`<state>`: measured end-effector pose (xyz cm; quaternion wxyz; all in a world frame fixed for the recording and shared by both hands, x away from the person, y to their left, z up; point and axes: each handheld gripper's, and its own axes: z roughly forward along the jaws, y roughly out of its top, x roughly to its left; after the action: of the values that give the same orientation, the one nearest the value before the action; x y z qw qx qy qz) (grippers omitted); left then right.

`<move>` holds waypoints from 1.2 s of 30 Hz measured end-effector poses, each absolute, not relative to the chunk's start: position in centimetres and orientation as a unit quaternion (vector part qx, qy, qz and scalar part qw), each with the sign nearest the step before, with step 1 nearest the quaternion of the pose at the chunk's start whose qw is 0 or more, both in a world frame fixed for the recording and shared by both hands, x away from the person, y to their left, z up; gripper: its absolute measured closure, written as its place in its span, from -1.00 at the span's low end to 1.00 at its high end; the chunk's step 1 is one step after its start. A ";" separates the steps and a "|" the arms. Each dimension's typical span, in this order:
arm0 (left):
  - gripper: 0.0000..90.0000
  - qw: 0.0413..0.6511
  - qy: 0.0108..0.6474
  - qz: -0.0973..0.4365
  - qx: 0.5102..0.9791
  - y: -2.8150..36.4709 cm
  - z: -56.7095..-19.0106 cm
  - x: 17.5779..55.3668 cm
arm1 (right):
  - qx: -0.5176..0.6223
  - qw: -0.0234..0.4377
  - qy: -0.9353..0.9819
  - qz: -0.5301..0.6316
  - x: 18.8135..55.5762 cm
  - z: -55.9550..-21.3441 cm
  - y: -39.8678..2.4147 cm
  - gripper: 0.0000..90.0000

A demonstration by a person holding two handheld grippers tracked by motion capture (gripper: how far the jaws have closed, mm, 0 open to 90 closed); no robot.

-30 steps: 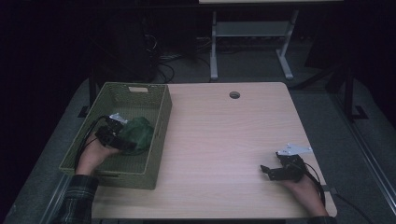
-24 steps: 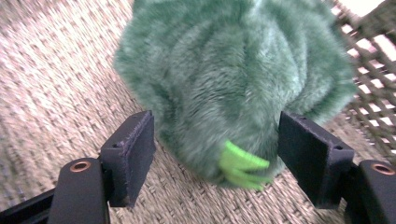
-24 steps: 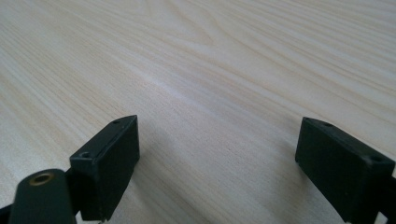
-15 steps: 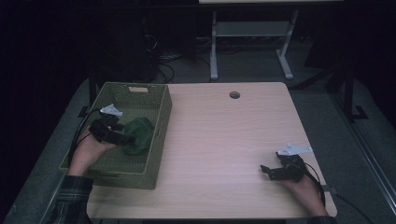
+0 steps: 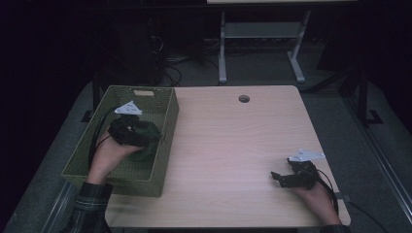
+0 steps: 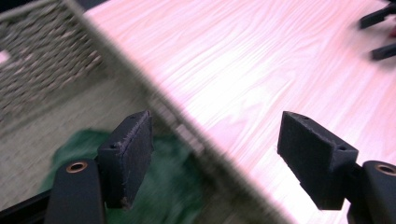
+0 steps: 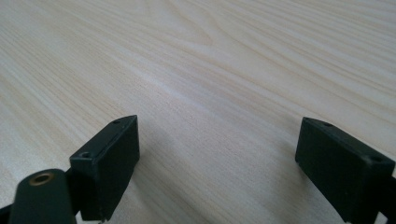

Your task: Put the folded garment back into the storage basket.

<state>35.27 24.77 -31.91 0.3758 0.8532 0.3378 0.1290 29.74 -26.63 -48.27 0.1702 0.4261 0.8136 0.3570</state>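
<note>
At the lower right of the high view, the right gripper [image 5: 279, 177] rests on the table [image 5: 233, 145] in the person's hand. In the right gripper view its jaws stand wide apart over bare wood grain, with nothing between them. It has no part in the work at this moment.

At the left of the high view, the left gripper [image 5: 141, 137] hangs above the inside of the green basket [image 5: 165, 127], with the person's left hand [image 5: 107, 155] behind it. In the left gripper view [image 6: 215, 154] the jaws stand wide and have just been opening. No thing lies between the pads [image 6: 128, 154]; what shows through the gap is the basket's rim, which crosses the frame on a slant, and the tabletop beyond it.

The green cloth [image 6: 173, 186] lies bunched on the basket floor, at the lower left of the left gripper view, below and behind the near pad. In the high view the cloth [image 5: 151, 141] sits against the basket's right wall, partly covered by the gripper. The pads do not press on it.

Judgement on progress: the cloth is inside the basket and free of the jaws, so the placing step appears complete. What appears to be left is to clear the left gripper of the basket. The table beyond carries only a round cable hole [image 5: 244, 98] near its far edge, at upper centre.
</note>
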 end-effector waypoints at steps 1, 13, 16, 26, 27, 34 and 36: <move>-0.43 0.380 0.333 0.130 0.853 24.2 -31.8 35.1 | 0.426 0.170 0.814 0.357 29.7 -48.3 -26.6 -0.71; -0.43 0.407 0.286 0.110 0.860 17.1 -33.3 33.5 | 0.426 0.170 0.814 0.357 29.7 -48.3 -26.6 -0.70; -0.43 0.409 0.282 0.107 0.861 15.8 -34.0 33.3 | 0.426 0.170 0.814 0.357 29.7 -48.3 -26.6 -0.70; -0.44 0.411 0.274 0.100 0.863 12.1 -38.0 32.9 | 0.426 0.170 0.814 0.357 29.7 -48.3 -26.6 -0.70; -0.44 0.409 0.273 0.098 0.865 11.8 -38.6 32.9 | 0.426 0.170 0.814 0.357 29.7 -48.3 -26.6 -0.71; -0.50 0.379 0.268 0.100 0.880 10.3 -42.4 33.0 | 0.426 0.170 0.814 0.357 29.7 -48.3 -26.6 -0.71; -0.54 0.361 0.269 0.112 0.886 9.9 -43.7 33.2 | 0.426 0.170 0.814 0.357 29.7 -48.3 -26.6 -0.71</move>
<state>33.17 9.93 -43.74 0.3612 0.8858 0.2690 0.1120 29.75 -26.64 -48.26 0.1700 0.4255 0.8141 0.3567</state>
